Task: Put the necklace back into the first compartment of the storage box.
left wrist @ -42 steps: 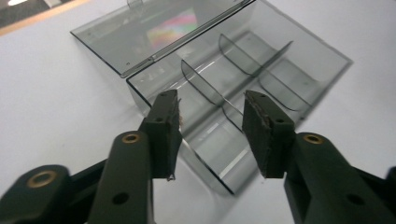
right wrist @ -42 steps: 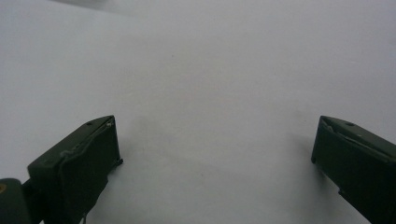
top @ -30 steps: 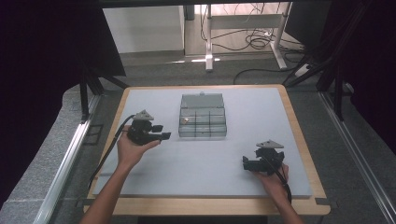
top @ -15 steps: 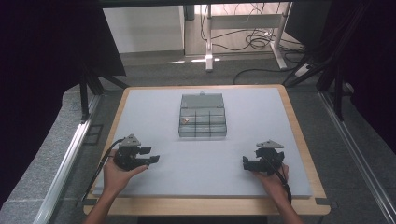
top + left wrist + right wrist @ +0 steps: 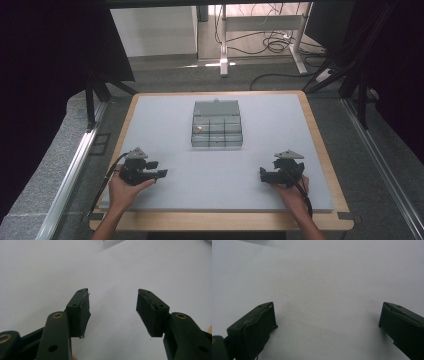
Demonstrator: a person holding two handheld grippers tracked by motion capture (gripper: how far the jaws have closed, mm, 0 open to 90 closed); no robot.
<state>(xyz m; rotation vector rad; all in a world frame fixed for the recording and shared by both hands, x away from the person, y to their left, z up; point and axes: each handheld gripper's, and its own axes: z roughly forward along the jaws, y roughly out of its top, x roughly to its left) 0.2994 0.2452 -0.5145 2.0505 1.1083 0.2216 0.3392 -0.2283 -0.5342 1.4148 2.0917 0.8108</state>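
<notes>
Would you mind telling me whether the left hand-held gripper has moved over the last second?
Yes. The left hand-held gripper has pulled back from beside the clear compartment box toward the table's near wooden edge; its jaws stand open.

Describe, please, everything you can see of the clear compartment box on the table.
The compartment box looks like clear, grey-tinted plastic, with dividers splitting it into a grid of small cells. Its lid stands open at the far edge, a small latch tab at its top. One small, pale brownish item lies in a left-hand cell; it is too small to identify. The box rests flat on the grey mat, centred toward the far side, apart from both grippers.
</notes>
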